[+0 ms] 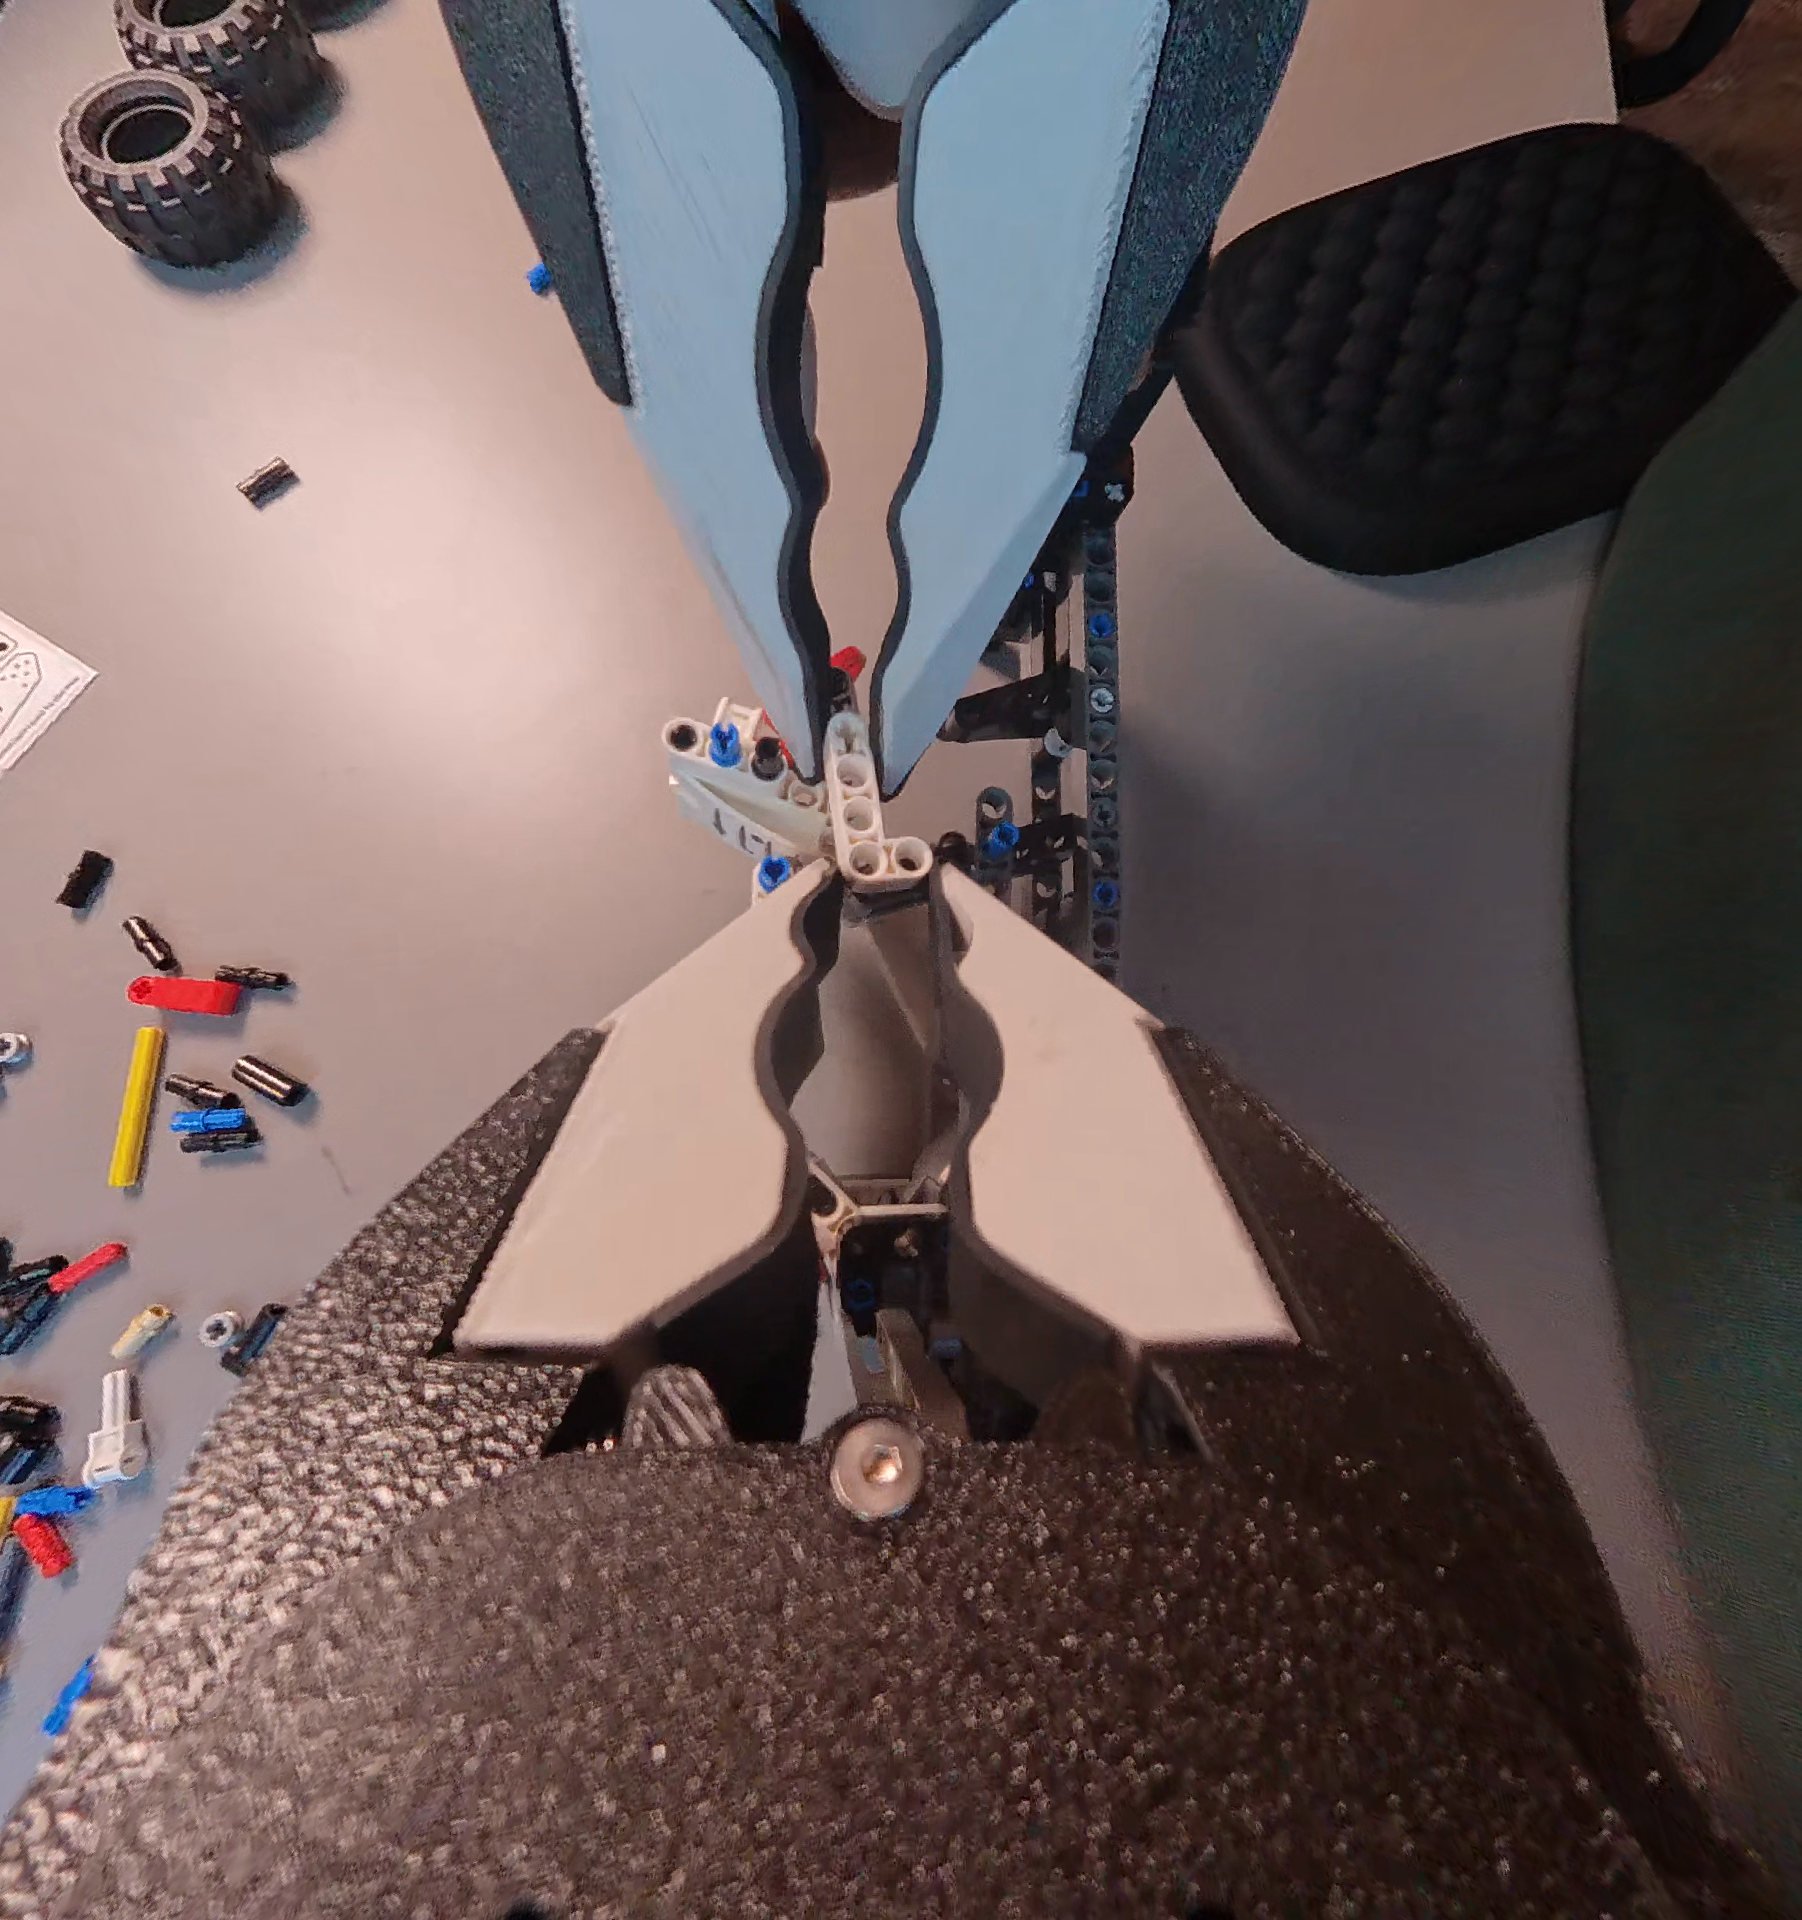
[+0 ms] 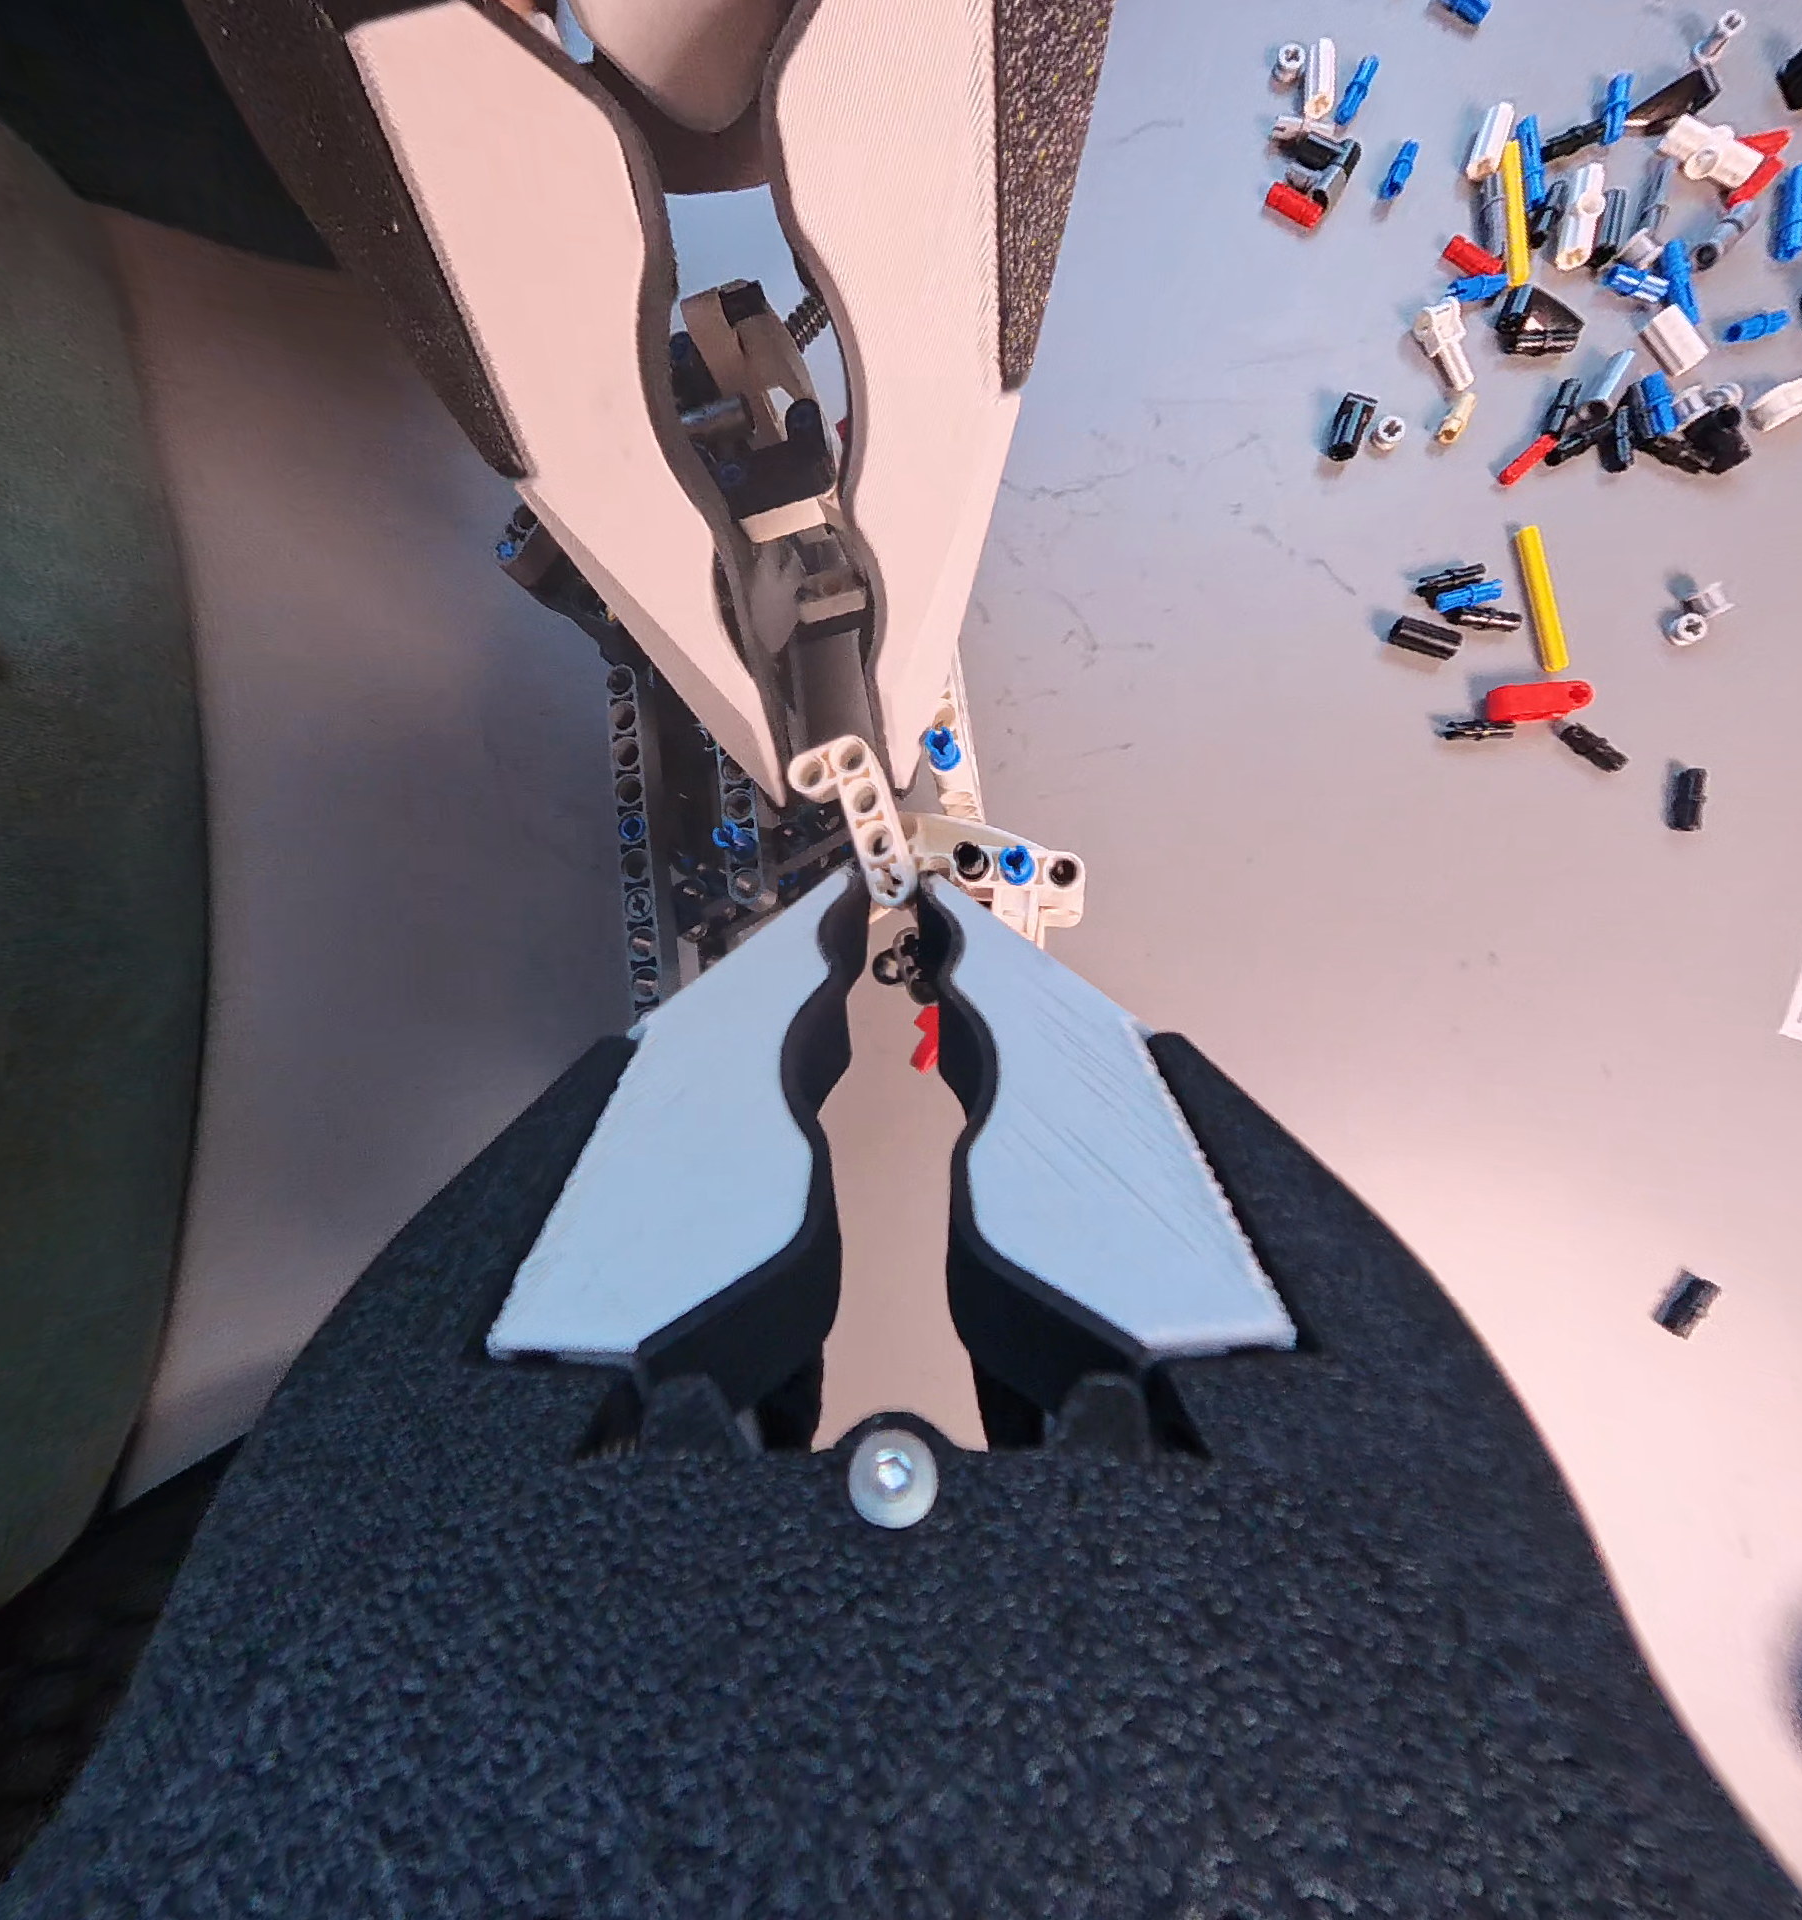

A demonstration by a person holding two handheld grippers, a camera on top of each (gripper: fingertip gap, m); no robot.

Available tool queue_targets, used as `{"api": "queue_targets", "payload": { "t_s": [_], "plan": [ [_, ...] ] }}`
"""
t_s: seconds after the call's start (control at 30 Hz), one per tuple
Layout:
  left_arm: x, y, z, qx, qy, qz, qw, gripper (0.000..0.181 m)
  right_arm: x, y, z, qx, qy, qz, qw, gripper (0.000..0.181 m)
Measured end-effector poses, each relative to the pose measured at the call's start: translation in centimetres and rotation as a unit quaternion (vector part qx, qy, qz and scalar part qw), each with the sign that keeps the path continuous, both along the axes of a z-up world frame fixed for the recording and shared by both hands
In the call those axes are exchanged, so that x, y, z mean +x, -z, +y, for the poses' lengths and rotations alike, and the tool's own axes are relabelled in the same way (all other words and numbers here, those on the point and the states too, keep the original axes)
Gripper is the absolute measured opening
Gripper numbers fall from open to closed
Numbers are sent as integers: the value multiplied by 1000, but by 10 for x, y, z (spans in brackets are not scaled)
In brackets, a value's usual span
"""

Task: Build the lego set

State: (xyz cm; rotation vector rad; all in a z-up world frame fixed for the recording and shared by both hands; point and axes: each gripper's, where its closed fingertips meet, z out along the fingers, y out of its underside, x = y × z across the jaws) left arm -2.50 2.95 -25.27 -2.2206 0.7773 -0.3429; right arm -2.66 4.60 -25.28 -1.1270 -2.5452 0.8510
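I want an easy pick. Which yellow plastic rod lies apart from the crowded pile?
The yellow rod next to the flat red beam; the other rod sits inside the pile.

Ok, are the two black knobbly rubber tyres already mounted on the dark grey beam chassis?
No: the two black knobbly rubber tyres lie loose on the grey table, well apart from the dark grey beam chassis.

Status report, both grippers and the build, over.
Left gripper and right gripper both shut on white L-shaped holed beam. Dark beam frame beneath. Nothing blocking.
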Motion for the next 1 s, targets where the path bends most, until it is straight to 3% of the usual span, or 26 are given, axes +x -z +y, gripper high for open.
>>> {"api": "queue_targets", "payload": {
  "t_s": [0.5,0.67,1.0],
  "plan": [
    [0,-1,-7,-5,-6,11,1000,15,-3,-16,-7,62,-89,115,988,19],
    [0,0,-4,-8,-3,26,1000,14,-5,-12,-9,70,-98,118,986,9],
    [-3,-2,-6,-11,-9,21,1000,18,-6,-9,-9,67,-101,113,986,7]
  ]
}}
